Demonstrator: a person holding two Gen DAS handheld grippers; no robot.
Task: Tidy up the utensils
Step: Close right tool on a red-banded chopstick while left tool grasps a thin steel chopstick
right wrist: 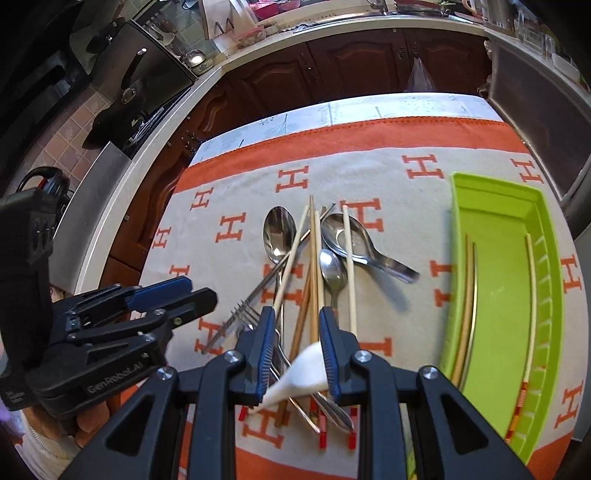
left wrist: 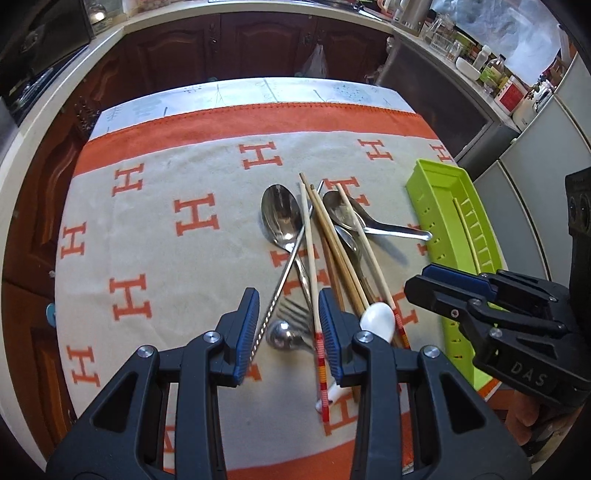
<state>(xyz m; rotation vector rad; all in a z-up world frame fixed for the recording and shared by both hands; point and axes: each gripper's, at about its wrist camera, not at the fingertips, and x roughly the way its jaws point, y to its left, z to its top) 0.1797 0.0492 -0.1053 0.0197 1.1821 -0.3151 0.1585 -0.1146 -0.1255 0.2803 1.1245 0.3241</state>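
Only 3 chopsticks (right wrist: 467,299) lie in green tray (right wrist: 495,206); spoons, fork & rest wait. Both tongs (left wrist: 284,325) (right wrist: 295,343) wide, holding nothing.

Dark wood cabinets (left wrist: 236,48) stood beneath a pale countertop (right wrist: 332,27); an orange-bordered cloth (left wrist: 184,229) covered the table.

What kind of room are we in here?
Most likely a home kitchen. A light countertop wraps around dark wooden cabinet doors, bottles and jars crowd the counter, and cutlery and chopsticks lie on an orange patterned cloth beside a green tray.
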